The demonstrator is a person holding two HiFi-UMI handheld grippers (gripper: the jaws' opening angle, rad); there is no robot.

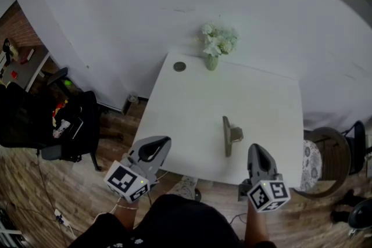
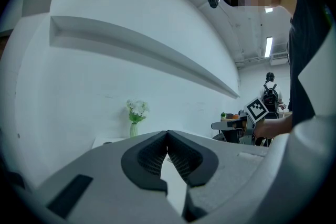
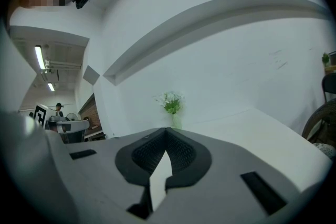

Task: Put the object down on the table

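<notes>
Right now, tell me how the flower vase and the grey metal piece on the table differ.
The flower vase stands upright; the grey metal piece lies flat. The flower vase sits at the table's far edge, by the wall; the grey metal piece lies close to the near edge. The flower vase is pale green with white blooms; the grey metal piece is dull, long and narrow. Both rest on the same table.

Matt white table (image 1: pixel 192 113), wood-plank floor (image 1: pixel 29 183), dull metallic object (image 1: pixel 228 135).

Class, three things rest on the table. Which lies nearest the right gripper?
The long brownish metal piece at the near edge of the table, beside the right gripper. The flower vase and the small dark disc sit at the far edge.
</notes>
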